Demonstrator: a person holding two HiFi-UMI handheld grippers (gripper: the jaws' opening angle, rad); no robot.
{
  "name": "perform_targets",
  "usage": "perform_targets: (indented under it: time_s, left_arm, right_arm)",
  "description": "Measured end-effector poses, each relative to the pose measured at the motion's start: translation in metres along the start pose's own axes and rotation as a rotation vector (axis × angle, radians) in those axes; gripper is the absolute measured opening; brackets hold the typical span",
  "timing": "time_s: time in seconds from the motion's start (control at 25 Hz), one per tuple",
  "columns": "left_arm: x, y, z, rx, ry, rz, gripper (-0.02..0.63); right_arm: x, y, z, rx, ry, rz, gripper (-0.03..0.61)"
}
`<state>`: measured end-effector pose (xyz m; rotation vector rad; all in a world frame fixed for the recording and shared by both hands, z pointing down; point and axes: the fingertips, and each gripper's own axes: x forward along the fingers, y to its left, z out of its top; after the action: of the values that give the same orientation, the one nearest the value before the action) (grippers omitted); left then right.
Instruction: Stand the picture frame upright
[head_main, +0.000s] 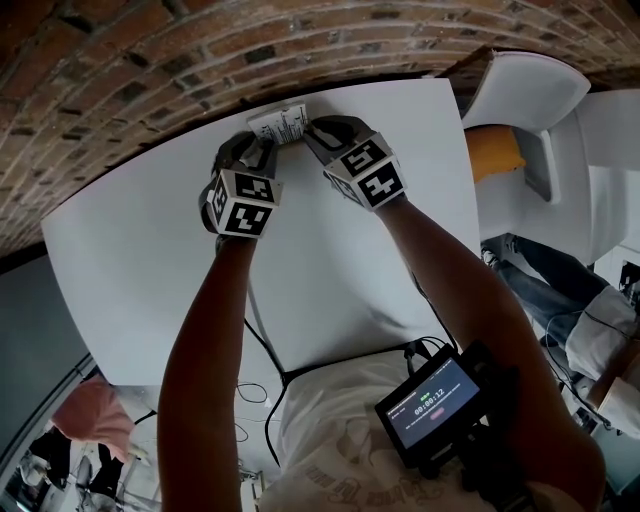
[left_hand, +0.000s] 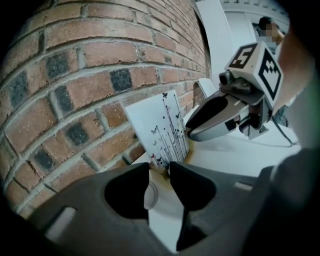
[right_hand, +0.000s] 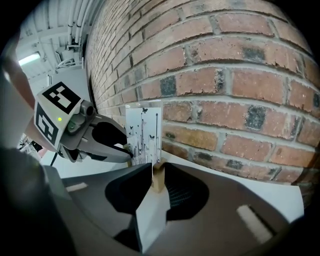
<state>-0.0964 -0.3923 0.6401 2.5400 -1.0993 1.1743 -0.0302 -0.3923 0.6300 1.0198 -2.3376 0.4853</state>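
The picture frame (head_main: 283, 124), a white print of thin black stems and butterflies with a pale wood edge, stands on its lower edge at the far side of the white table (head_main: 140, 260), close to the brick wall. My left gripper (head_main: 262, 150) is shut on its lower left corner; the left gripper view shows the wood edge between the jaws (left_hand: 160, 170) and the print (left_hand: 162, 127) rising beyond. My right gripper (head_main: 312, 128) is shut on the right edge, with the wood strip pinched between its jaws (right_hand: 158, 172). Each gripper shows in the other's view, on the opposite side of the frame (right_hand: 144, 132).
The brick wall (head_main: 150, 70) runs right behind the table's far edge. A white chair (head_main: 530, 100) with an orange cushion (head_main: 492, 152) stands at the right. A small screen device (head_main: 432, 400) hangs at the person's chest, and cables (head_main: 262, 340) trail near the table's front edge.
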Motion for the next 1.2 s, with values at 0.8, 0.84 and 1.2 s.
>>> perform_targets:
  time_s: [0.8,0.84,1.2]
  left_arm:
    - [-0.047,-0.002,-0.018,-0.189,-0.034,0.031,0.152]
    - [-0.053,-0.006,-0.02,-0.212,-0.041,0.031,0.152]
    - [-0.119,-0.054,-0.027,-0.4,-0.142,-0.017,0.122]
  right_arm:
    - [-0.032,0.022,0.011,0.029,-0.075,0.027,0.049]
    - [-0.036,0.026,0.01,0.034,-0.08,0.032,0.045]
    - [-0.086,0.067,0.011,0.035,-0.138,0.086,0.006]
